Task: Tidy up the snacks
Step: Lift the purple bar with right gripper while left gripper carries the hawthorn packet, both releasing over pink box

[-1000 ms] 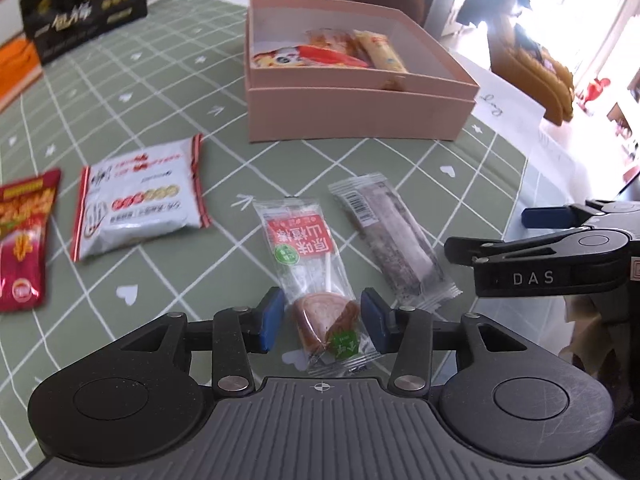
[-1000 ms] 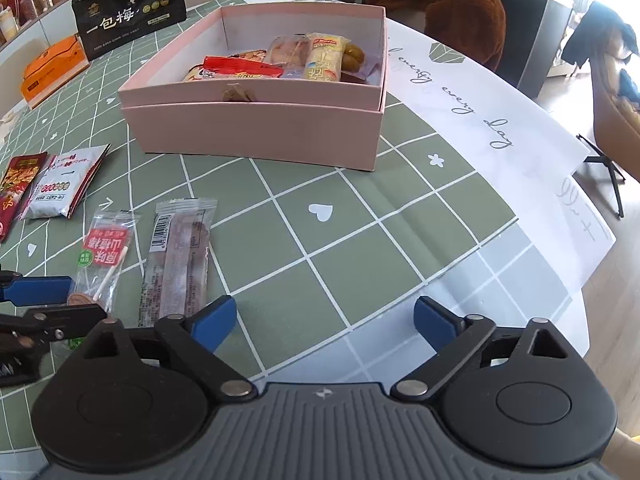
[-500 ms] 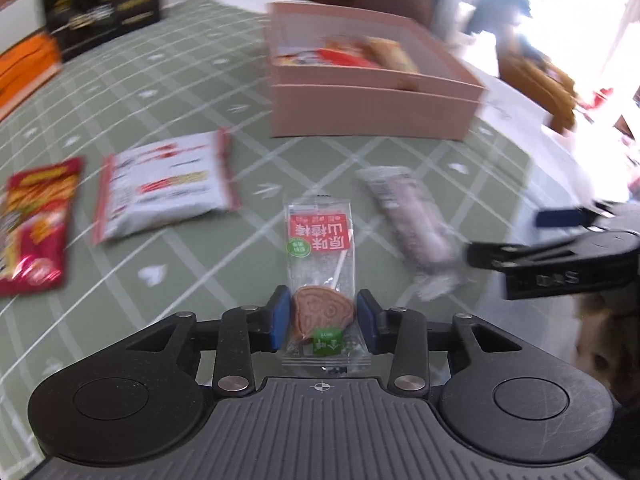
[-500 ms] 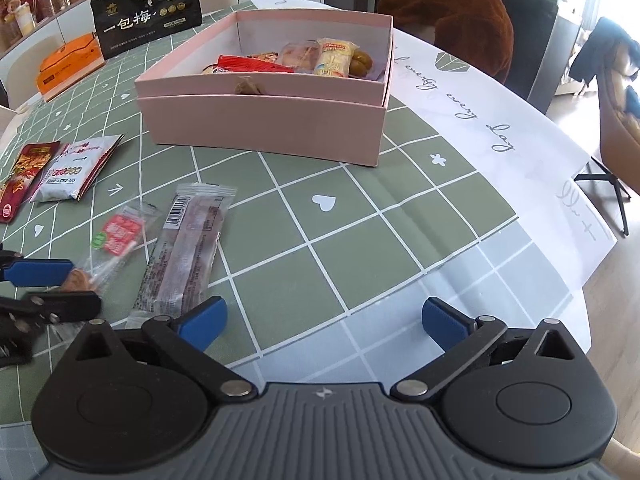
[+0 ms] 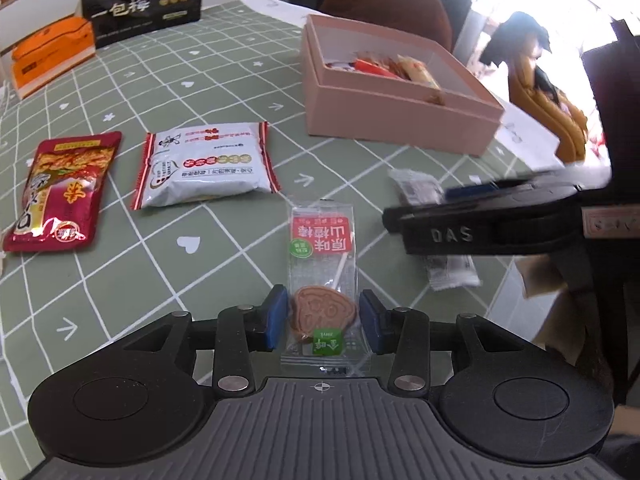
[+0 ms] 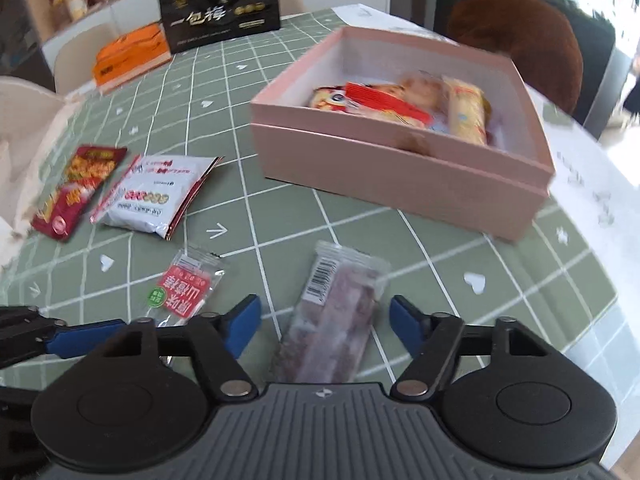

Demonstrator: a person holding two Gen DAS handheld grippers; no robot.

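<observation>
A clear lollipop packet with a red label and a brown disc lies lengthwise between the pads of my left gripper. The pads rest against its wrapper while the jaws are opening a little. A dark purple snack bar in clear wrap sits between the fingers of my right gripper. Those jaws are closing, with a gap still on each side. In the left wrist view the right gripper's fingers hide most of that bar. The pink box behind holds several snacks.
A white packet and a red packet lie left on the green checked cloth. A black box and an orange box stand at the far left edge. A brown chair is behind the pink box.
My left gripper closed around the lollipop packet, which now lies straight in its jaws. My right gripper moved left over the snack bar and its jaws narrowed from wide open.
</observation>
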